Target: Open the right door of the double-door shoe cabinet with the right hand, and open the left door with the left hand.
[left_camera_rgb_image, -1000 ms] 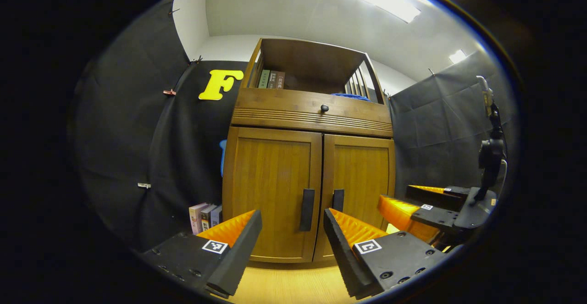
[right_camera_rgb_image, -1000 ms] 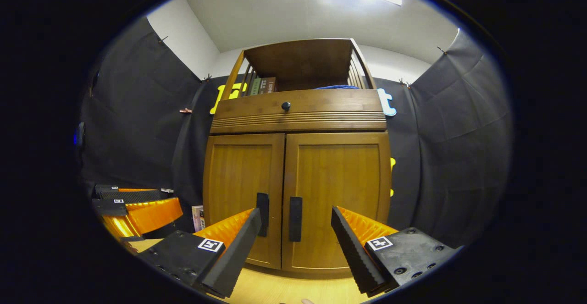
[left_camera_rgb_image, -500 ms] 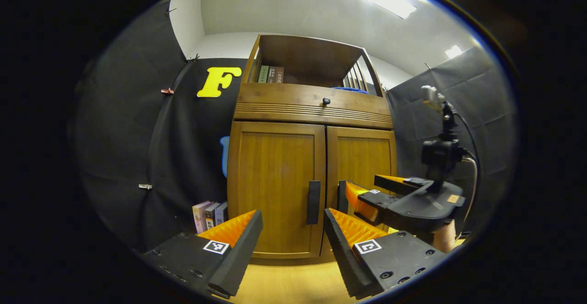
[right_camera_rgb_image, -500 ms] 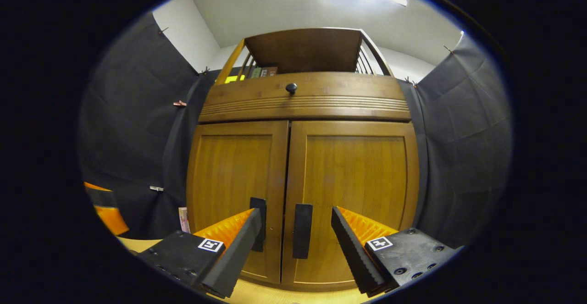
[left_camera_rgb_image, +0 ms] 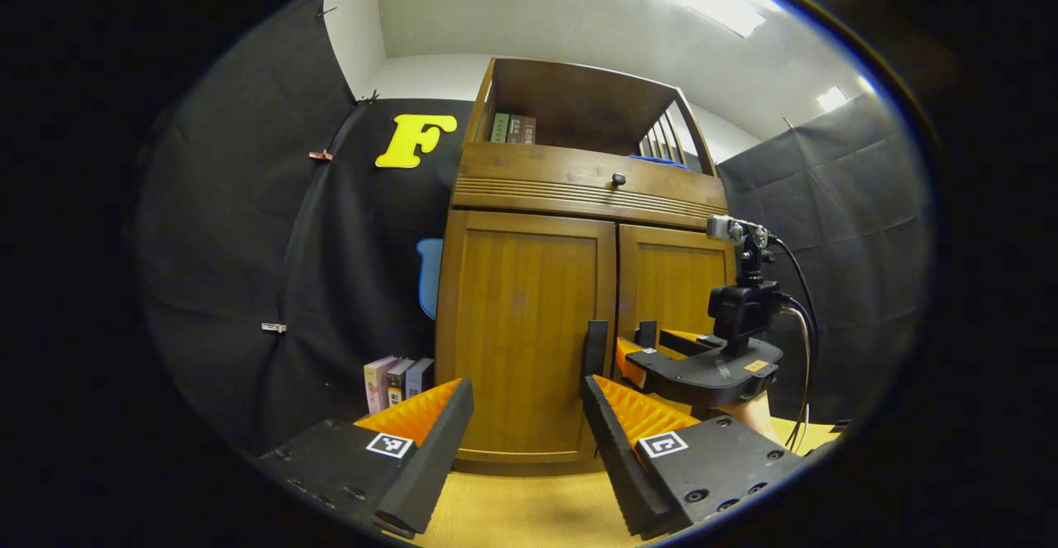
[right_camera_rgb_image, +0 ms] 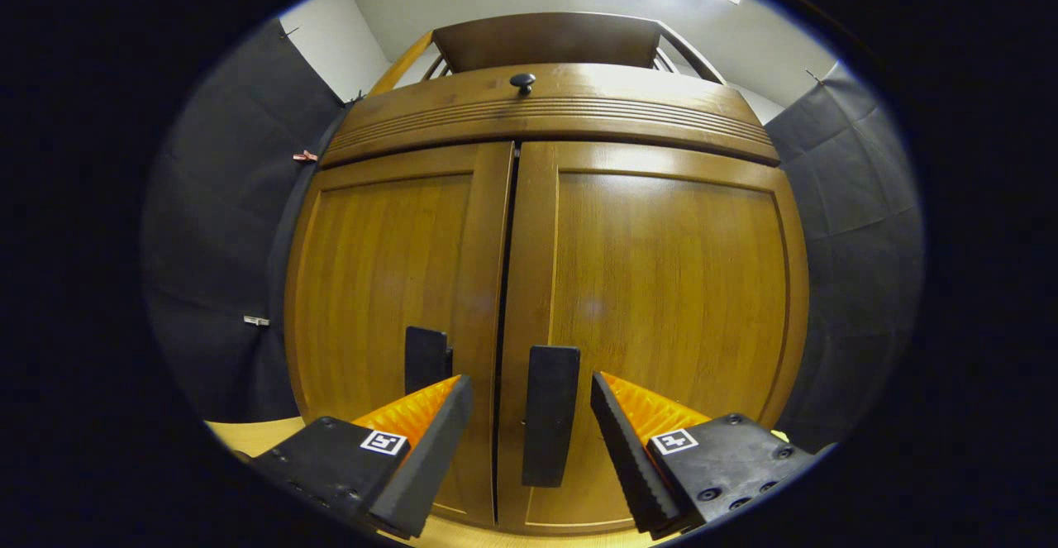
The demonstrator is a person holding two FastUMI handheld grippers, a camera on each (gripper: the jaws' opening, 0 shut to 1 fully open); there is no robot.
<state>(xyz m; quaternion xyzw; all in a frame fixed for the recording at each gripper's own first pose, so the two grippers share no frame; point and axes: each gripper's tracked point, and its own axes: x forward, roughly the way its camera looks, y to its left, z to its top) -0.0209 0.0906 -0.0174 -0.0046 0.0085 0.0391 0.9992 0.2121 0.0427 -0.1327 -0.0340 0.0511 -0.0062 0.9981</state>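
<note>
Moved much closer in the last moment, with the right tongs (right_camera_rgb_image: 529, 440) spread wide around the black handle (right_camera_rgb_image: 550, 414) of the shut right door (right_camera_rgb_image: 661, 300), ready to pinch and pull, while the left tongs (left_camera_rgb_image: 525, 440) wait spread, well back from the shut left door (left_camera_rgb_image: 521, 325).

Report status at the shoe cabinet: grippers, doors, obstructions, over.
Right gripper open, straddling right door handle, not clamped. Left gripper open, short of the cabinet. Both doors shut. Nothing blocking.
</note>
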